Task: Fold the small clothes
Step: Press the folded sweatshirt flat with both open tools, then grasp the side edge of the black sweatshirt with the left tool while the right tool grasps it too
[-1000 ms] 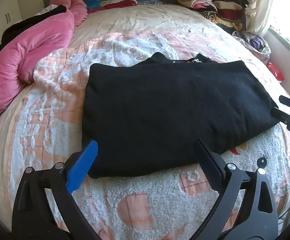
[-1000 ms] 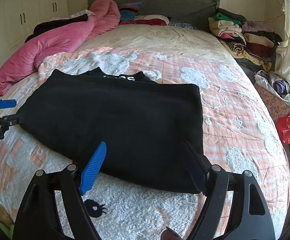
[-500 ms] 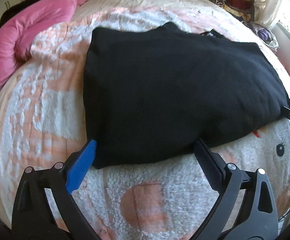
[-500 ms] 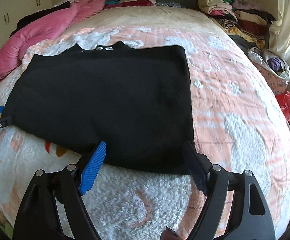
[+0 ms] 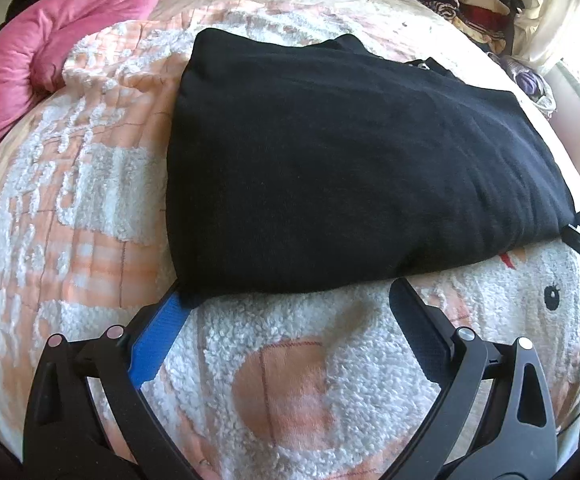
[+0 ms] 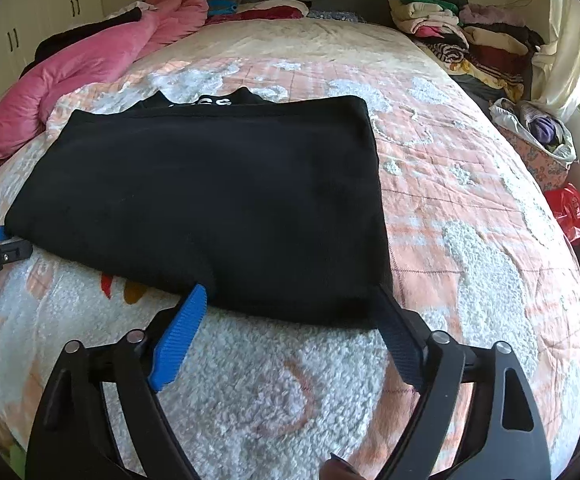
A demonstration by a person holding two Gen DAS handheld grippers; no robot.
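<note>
Both grippers are closing in on the black garment's near hem. Left gripper and right gripper are gaping wide, straddling its corners, probably for lifting.

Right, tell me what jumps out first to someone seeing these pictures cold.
The big black garment, folded flat across the middle of the pink and white fleecy bedspread, dominates both views. Both open grippers, the left gripper and the right gripper, sit at its near edge, one toward each end. Beyond it, a pink quilt lies bunched on the left and stacked folded clothes sit at the far right.
</note>
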